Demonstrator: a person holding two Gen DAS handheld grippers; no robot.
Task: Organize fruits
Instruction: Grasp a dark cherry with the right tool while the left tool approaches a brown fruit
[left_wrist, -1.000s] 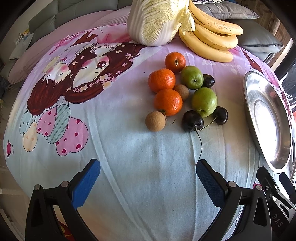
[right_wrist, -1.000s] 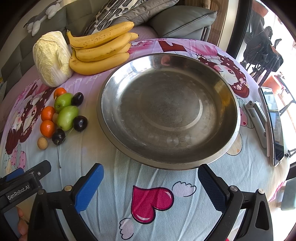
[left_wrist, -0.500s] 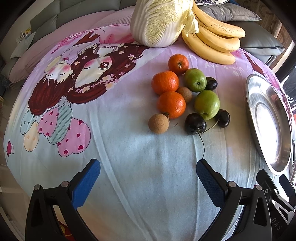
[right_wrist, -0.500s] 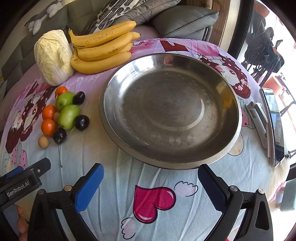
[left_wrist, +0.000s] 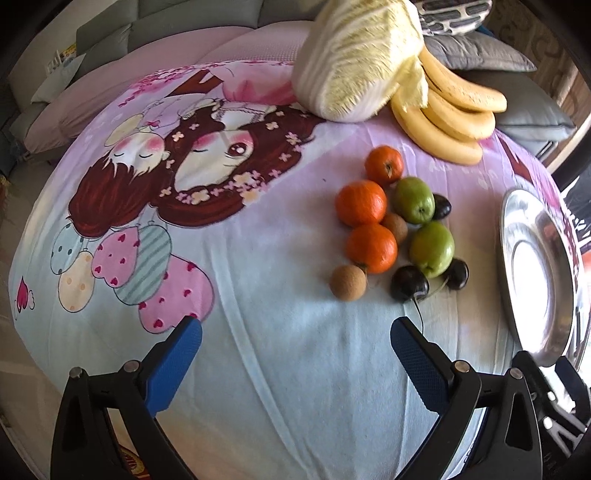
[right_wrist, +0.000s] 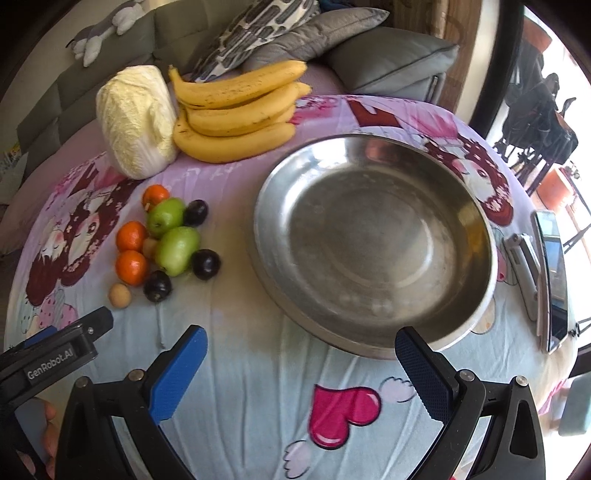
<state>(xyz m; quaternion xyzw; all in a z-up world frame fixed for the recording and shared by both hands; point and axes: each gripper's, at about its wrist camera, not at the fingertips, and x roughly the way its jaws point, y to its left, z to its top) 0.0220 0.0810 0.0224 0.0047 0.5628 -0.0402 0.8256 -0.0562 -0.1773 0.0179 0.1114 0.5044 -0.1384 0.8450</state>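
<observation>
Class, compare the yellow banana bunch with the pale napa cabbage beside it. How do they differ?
The yellow banana bunch is several long curved fruits with smooth, brown-speckled skin; the pale napa cabbage is one stubby, crinkled leafy head. The bananas are deep yellow, the cabbage whitish-cream. Both lie at the cloth's far edge, side by side.

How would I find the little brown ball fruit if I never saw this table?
Find the big shiny steel bowl, then the fruit pile beside it. At the pile's near edge sits the small round tan fruit, dull and rough, unlike the glossy dark cherry nearby.
</observation>
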